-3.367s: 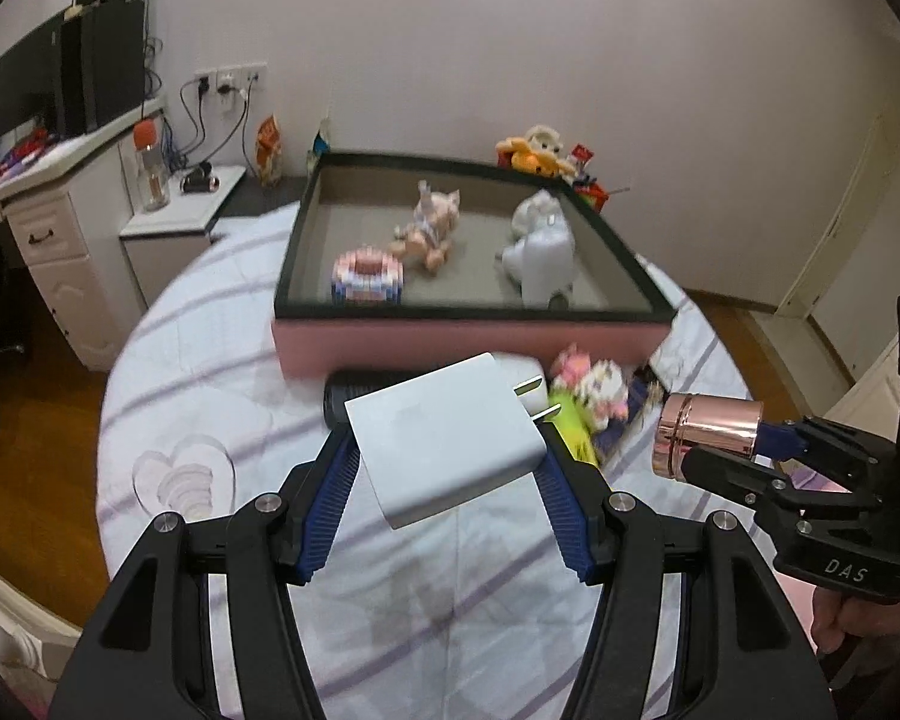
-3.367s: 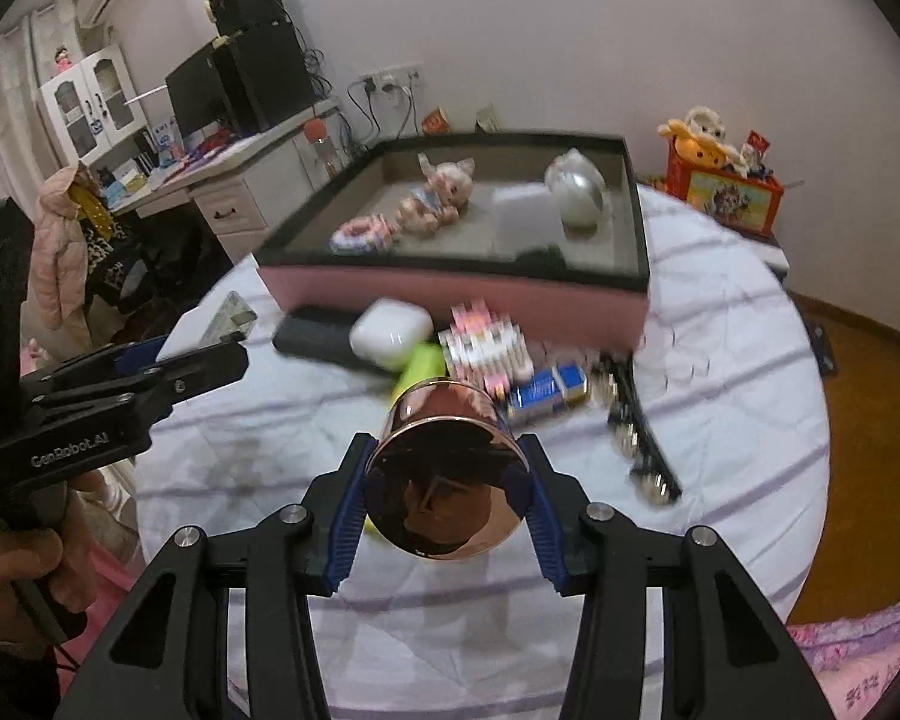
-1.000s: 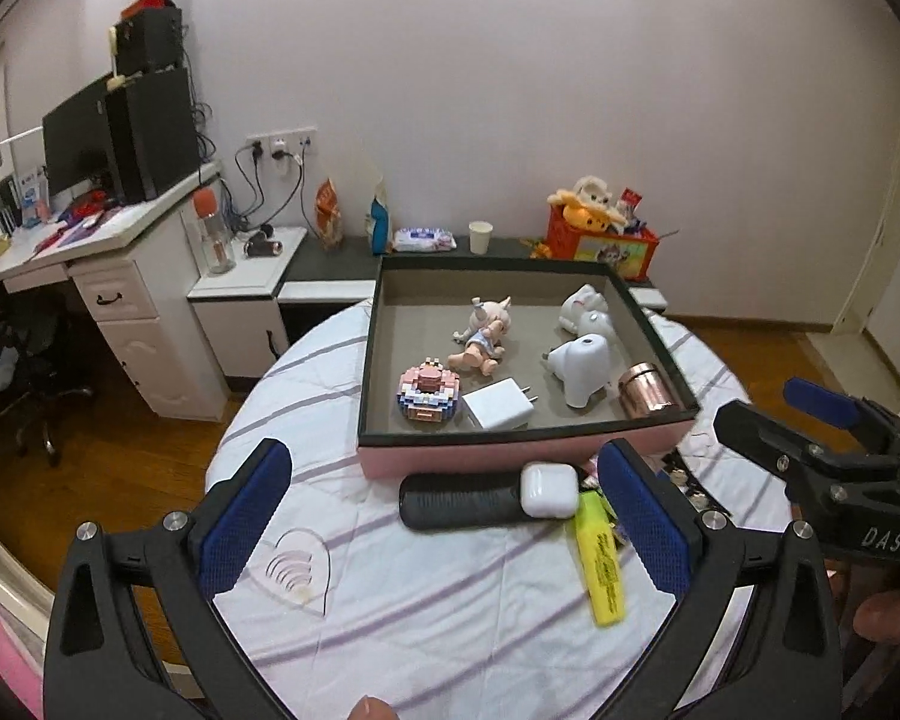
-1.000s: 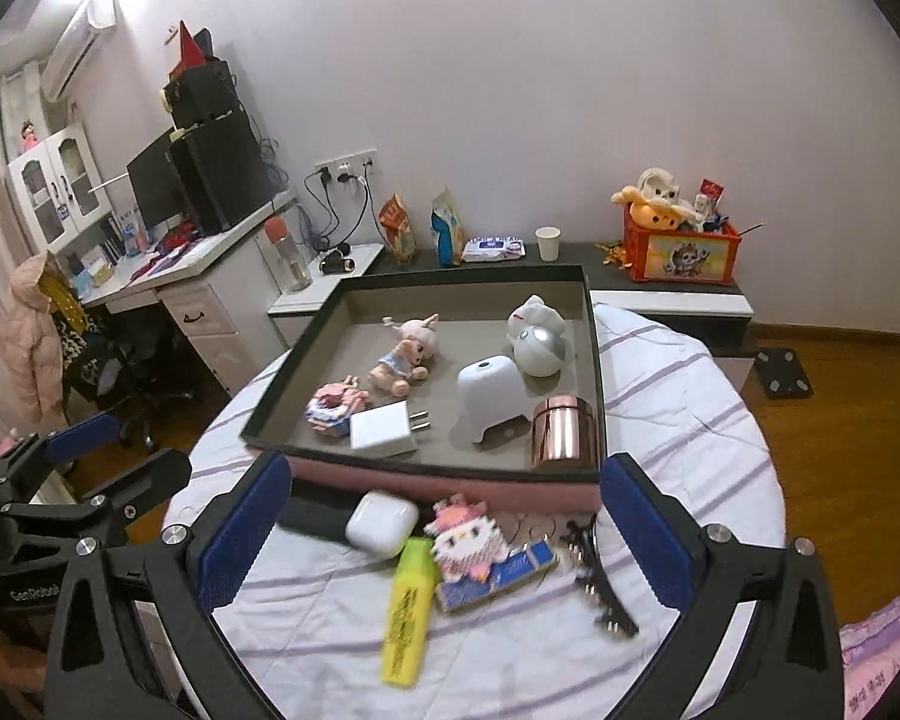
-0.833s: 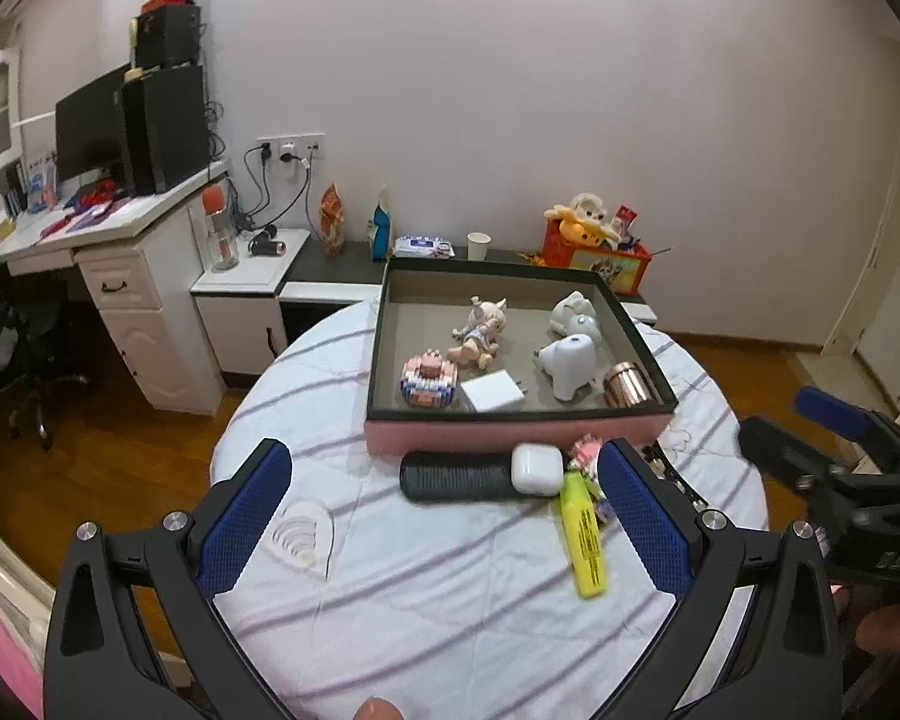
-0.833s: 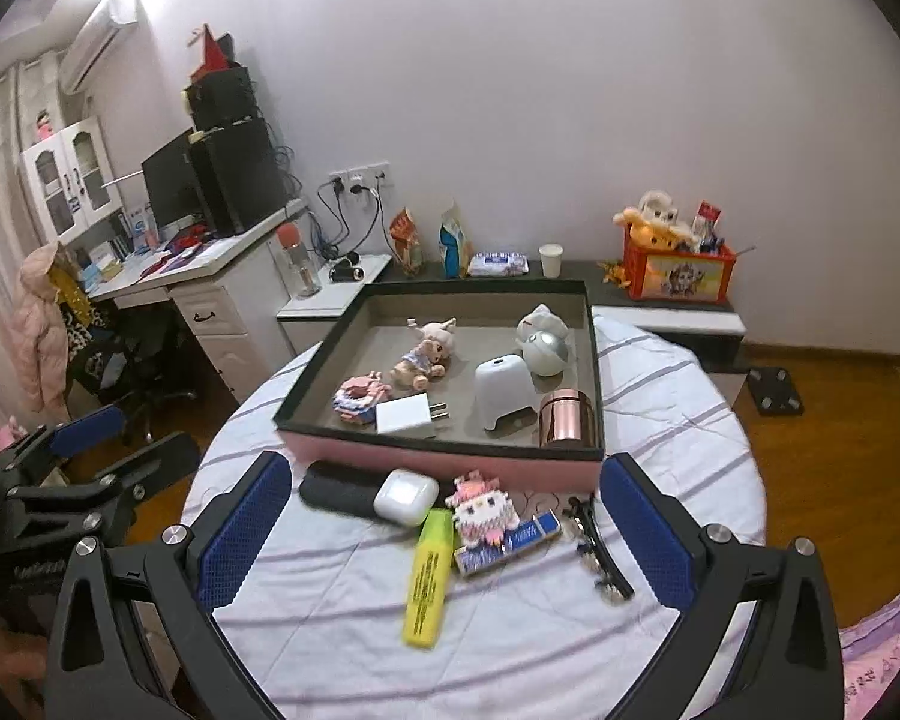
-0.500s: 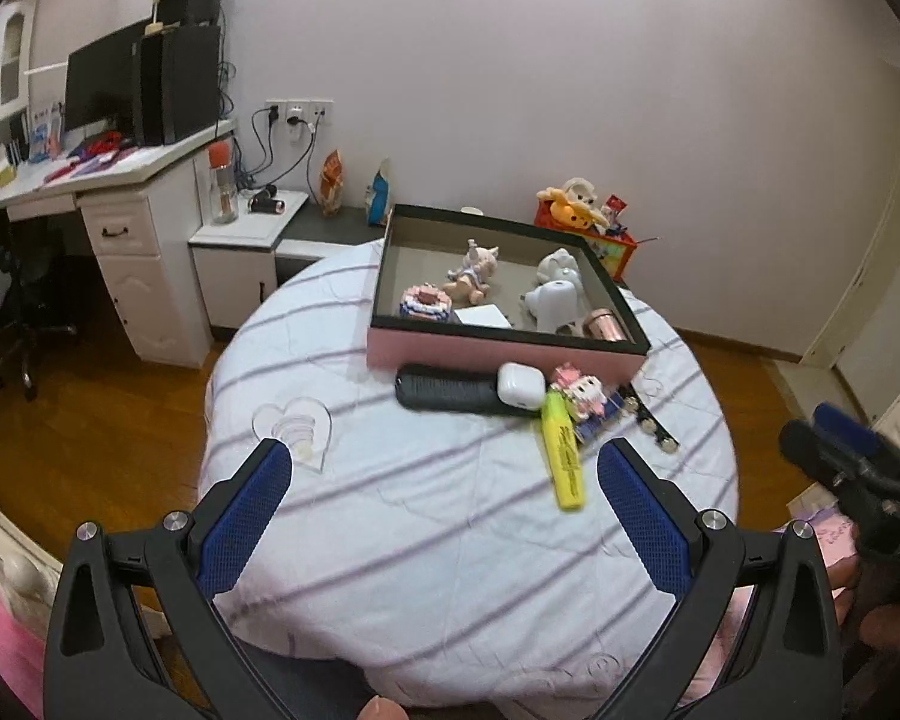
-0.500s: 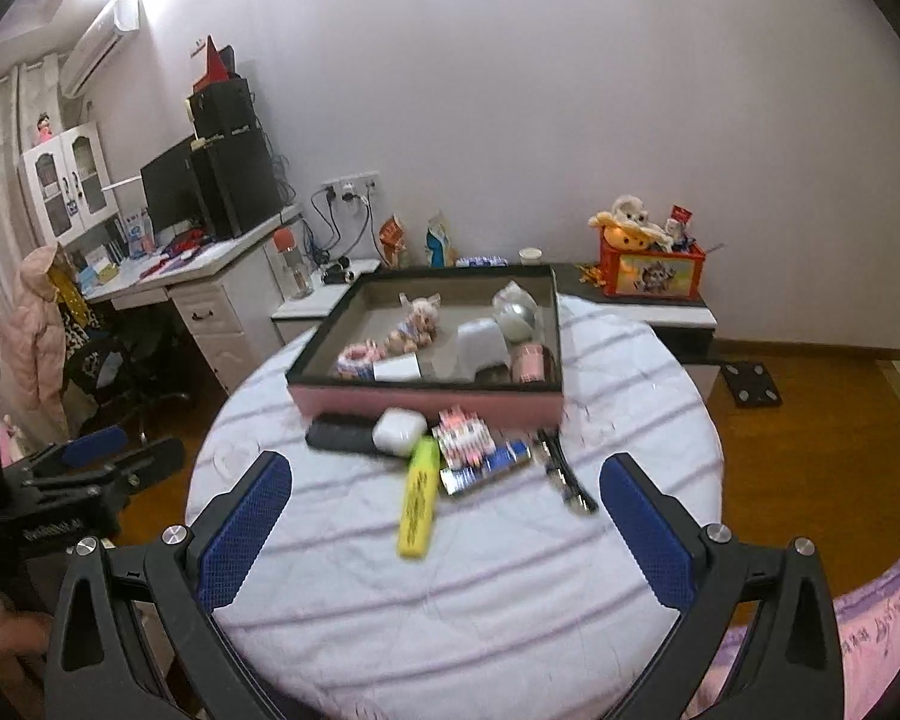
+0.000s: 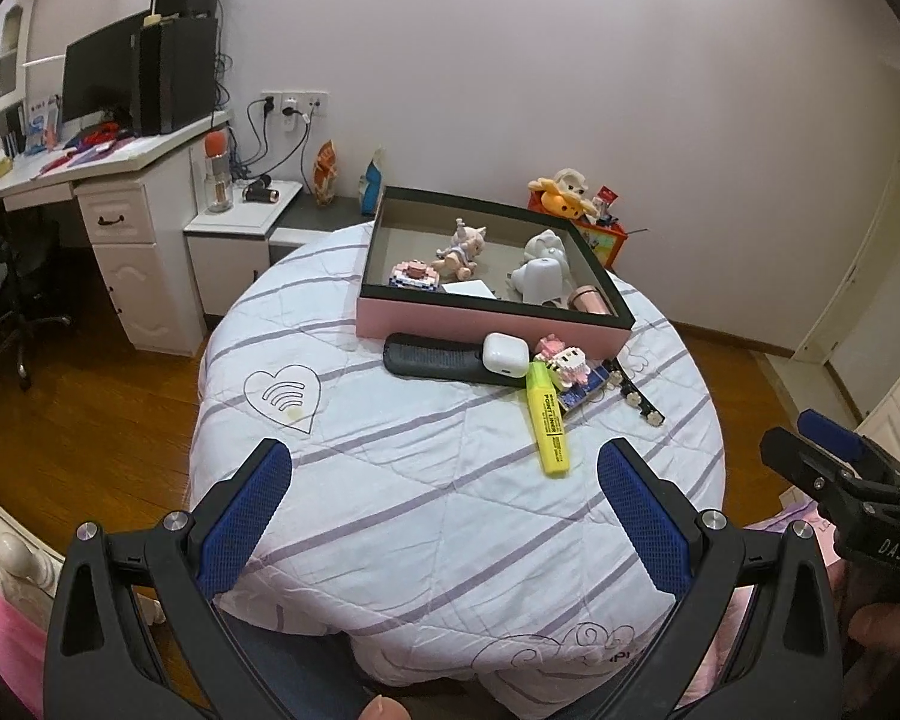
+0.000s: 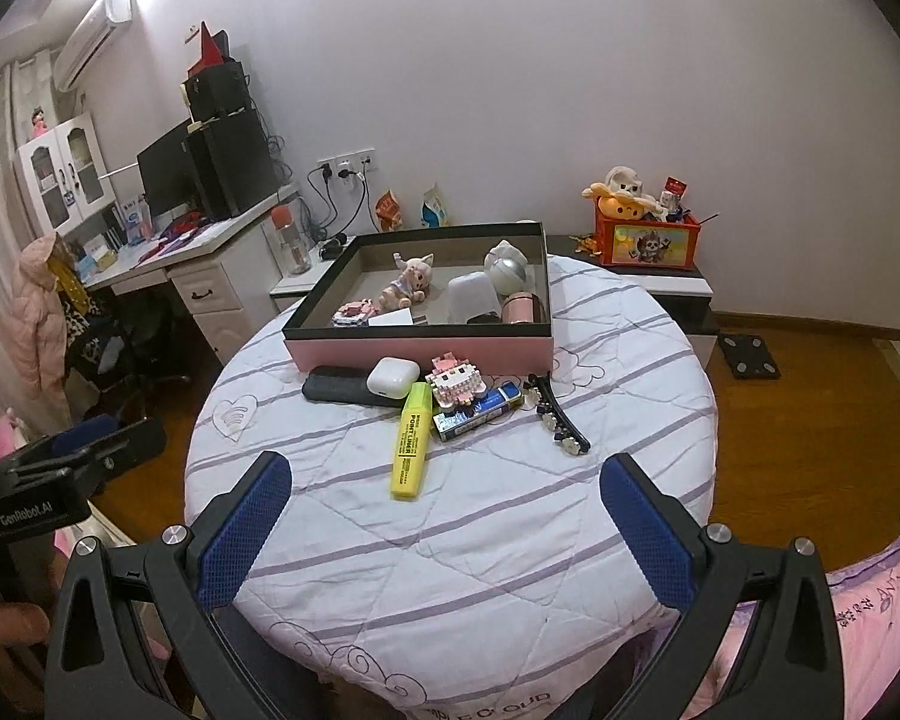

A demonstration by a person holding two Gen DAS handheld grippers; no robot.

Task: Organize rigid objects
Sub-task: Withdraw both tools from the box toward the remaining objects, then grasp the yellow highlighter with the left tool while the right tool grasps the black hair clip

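Observation:
A pink tray (image 9: pixel 486 319) (image 10: pixel 414 349) at the far side of the round table holds a white charger (image 9: pixel 467 288), a rose-gold cylinder (image 9: pixel 589 301) (image 10: pixel 517 307), a doll and white figures. In front of it lie a black case (image 9: pixel 432 358), a white earbud case (image 9: pixel 504 353) (image 10: pixel 393 377), a yellow highlighter (image 9: pixel 548 419) (image 10: pixel 411 441), a pink block figure (image 10: pixel 455 387), a blue box (image 10: pixel 479 413) and a black hair clip (image 10: pixel 557 416). My left gripper (image 9: pixel 444 516) and right gripper (image 10: pixel 444 516) are open and empty, well back from the table's near edge.
The table (image 9: pixel 426 480) has a white quilted cover with purple stripes. A white desk with a monitor (image 9: pixel 120 180) stands at the left. A low cabinet with a toy box (image 10: pixel 645 240) stands behind the table. Wood floor surrounds it.
Both grippers put the charger and the cylinder in the tray, opened, then pulled back and up. The table looks smaller and farther away than half a second ago.

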